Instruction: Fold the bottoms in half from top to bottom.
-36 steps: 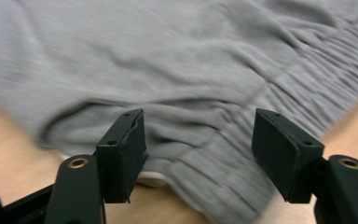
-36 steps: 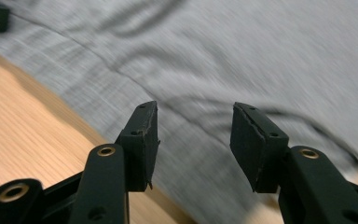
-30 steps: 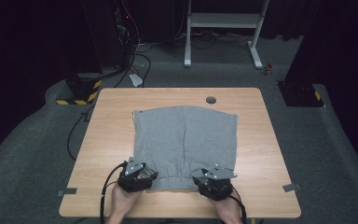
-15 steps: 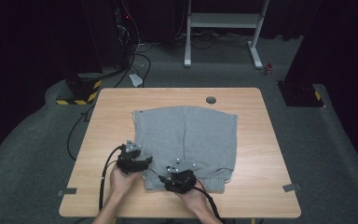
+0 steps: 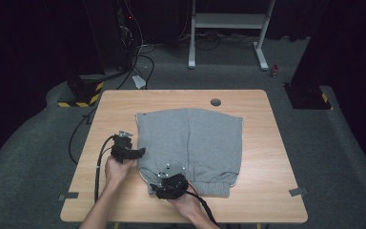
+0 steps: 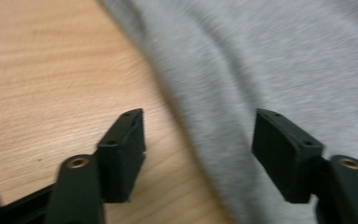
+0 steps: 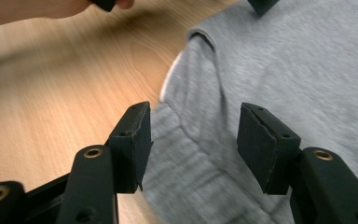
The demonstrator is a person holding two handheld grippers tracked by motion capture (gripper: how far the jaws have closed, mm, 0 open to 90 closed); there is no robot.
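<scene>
The grey cotton sweat shorts [image 5: 190,145] are spread flat on the light wooden tabletop [image 5: 267,143], waistband nearest the person. The left gripper [image 6: 198,140] is held at their left edge, its jaws spread and just opened further, gripping nothing. The right gripper [image 7: 193,140] is poised over the waistband corner, jaws likewise parted, just widened and unclamped.

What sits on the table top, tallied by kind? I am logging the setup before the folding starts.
Grey garment: 1
Handheld tongs: 2, the left tongs at the garment's left edge and the right tongs at its near left corner, both with jaws open
Total: 3
</scene>
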